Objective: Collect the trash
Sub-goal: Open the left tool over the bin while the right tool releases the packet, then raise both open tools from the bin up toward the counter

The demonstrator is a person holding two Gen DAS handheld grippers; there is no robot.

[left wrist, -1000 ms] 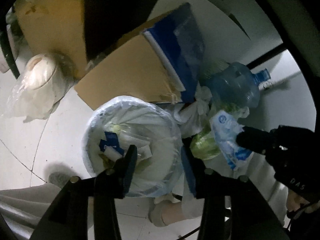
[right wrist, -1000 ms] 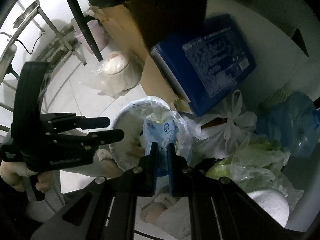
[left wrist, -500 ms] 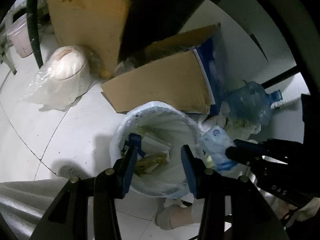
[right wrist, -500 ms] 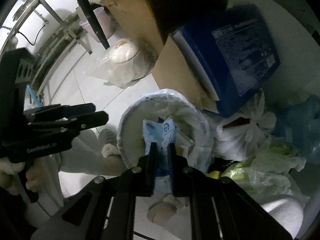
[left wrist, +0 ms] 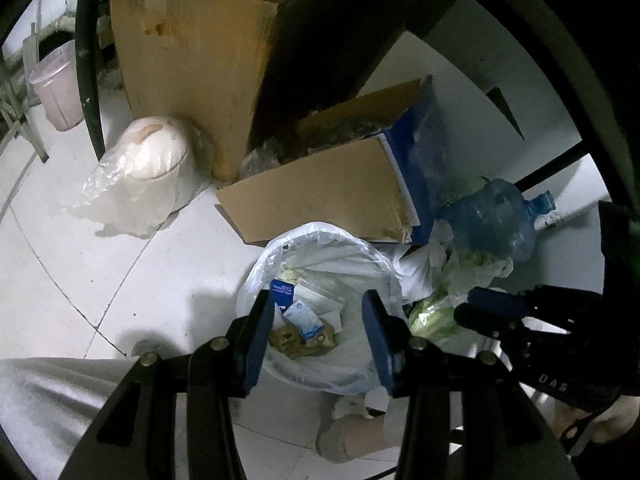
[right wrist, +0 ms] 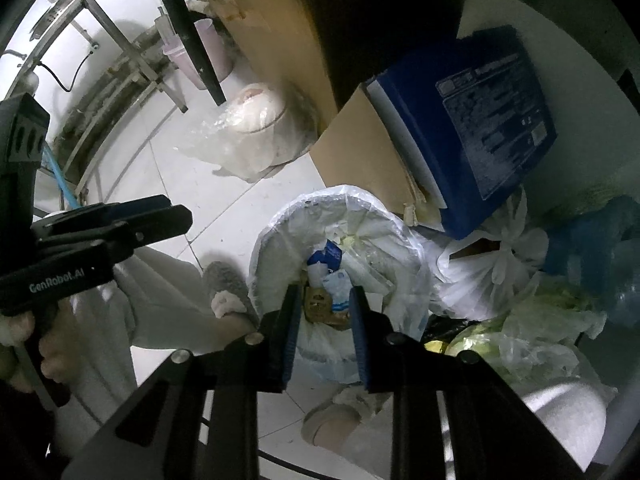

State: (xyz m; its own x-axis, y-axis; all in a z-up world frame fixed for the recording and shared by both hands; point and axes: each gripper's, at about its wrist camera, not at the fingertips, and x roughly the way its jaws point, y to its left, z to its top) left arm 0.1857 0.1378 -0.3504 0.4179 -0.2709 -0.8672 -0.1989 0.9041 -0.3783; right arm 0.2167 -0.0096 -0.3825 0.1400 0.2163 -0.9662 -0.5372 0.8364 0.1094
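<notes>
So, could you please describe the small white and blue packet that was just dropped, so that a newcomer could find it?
Start at the round bin lined with a clear plastic bag, on the floor in front of the flattened cardboard box. Look inside, among the rubbish at the bottom. The white and blue packet lies on a brown crumpled scrap, paler than the dark blue carton beside it.

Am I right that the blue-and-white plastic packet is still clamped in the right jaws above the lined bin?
No. The right wrist view shows the right gripper has just been opening, empty; the blue-and-white plastic packet lies inside the white-lined round bin.
</notes>
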